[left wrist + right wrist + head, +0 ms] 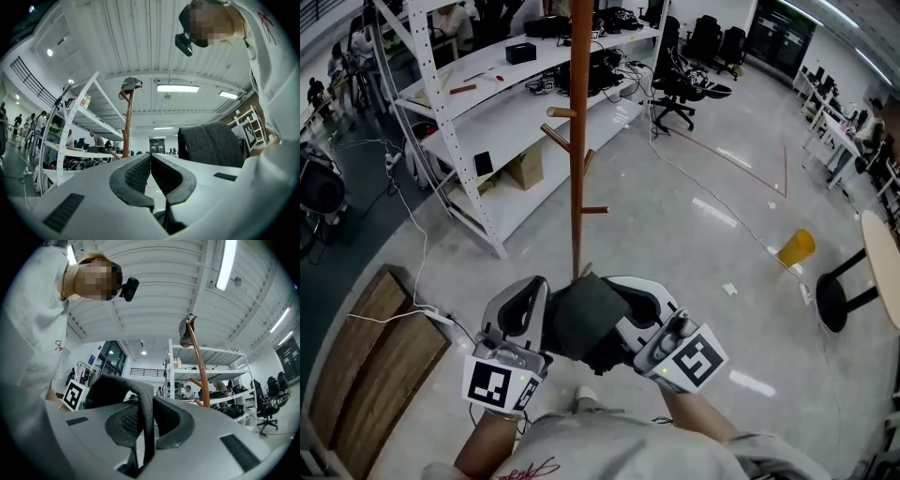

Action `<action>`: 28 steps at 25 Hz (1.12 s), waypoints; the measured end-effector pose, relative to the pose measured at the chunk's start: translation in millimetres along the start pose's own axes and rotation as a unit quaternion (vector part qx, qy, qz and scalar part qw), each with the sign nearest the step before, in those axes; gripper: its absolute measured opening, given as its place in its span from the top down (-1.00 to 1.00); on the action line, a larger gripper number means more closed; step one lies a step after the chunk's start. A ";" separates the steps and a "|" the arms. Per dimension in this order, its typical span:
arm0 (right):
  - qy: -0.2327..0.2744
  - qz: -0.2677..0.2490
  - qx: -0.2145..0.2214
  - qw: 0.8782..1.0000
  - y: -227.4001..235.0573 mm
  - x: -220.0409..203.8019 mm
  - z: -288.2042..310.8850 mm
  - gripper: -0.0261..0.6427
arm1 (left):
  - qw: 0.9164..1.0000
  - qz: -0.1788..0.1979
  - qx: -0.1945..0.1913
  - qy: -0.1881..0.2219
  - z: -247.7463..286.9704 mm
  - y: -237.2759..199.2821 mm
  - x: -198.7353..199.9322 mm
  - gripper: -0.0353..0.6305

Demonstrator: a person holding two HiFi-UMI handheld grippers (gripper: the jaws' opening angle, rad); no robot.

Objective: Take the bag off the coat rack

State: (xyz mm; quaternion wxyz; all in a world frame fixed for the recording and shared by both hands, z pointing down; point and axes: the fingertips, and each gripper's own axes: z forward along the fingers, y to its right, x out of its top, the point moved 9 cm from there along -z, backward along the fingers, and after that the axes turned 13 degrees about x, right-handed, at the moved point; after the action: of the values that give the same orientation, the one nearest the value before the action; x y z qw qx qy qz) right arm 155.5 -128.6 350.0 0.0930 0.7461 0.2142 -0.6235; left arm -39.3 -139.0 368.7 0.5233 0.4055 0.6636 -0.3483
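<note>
bag (586, 319) before coat rack (579, 141) | shelving (508, 111) left of rack
</note>
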 end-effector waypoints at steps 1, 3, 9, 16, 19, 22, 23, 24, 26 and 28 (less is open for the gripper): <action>0.003 0.002 0.000 1.000 -4.0 1.2 -0.7 0.81 | 1.000 0.000 -0.001 0.000 -2.9 0.5 -0.5 0.83; 0.001 -0.001 -0.007 1.000 -11.9 2.5 -3.5 0.81 | 1.000 -0.003 -0.003 -0.001 -9.6 1.3 -0.6 0.83; 0.008 -0.006 -0.029 1.000 -44.3 10.0 -8.5 0.81 | 1.000 -0.011 -0.012 -0.005 -38.0 0.5 4.9 0.83; 0.017 -0.002 -0.053 0.998 -93.0 22.4 -8.7 0.81 | 0.999 -0.013 -0.036 -0.002 -80.9 -0.8 19.1 0.83; 0.007 -0.002 -0.072 0.997 -114.0 18.4 -13.6 0.81 | 0.999 -0.016 -0.048 0.000 -100.8 0.4 22.3 0.83; -0.003 -0.005 -0.091 0.996 -134.4 16.6 -17.5 0.81 | 0.998 -0.018 -0.059 -0.001 -119.1 1.1 25.9 0.83; -0.004 -0.005 -0.096 0.995 -140.8 16.3 -17.8 0.81 | 0.998 -0.019 -0.063 -0.002 -124.5 0.7 26.7 0.83; -0.004 -0.003 -0.099 0.995 -147.2 16.1 -17.7 0.81 | 0.998 -0.020 -0.067 -0.002 -129.8 0.4 27.4 0.83; -0.006 -0.001 -0.104 0.995 -159.5 15.8 -17.8 0.81 | 0.997 -0.023 -0.073 -0.003 -140.1 1.0 29.0 0.83; -0.007 0.000 -0.106 0.994 -169.7 16.8 -18.4 0.81 | 0.997 -0.025 -0.079 -0.003 -148.9 2.7 30.9 0.83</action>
State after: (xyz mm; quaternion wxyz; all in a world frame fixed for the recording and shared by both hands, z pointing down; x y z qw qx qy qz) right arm 100.1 33.5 359.3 0.1733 0.7278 0.2780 -0.6025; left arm -102.1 -0.5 369.6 0.5462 0.3452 0.6977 -0.3094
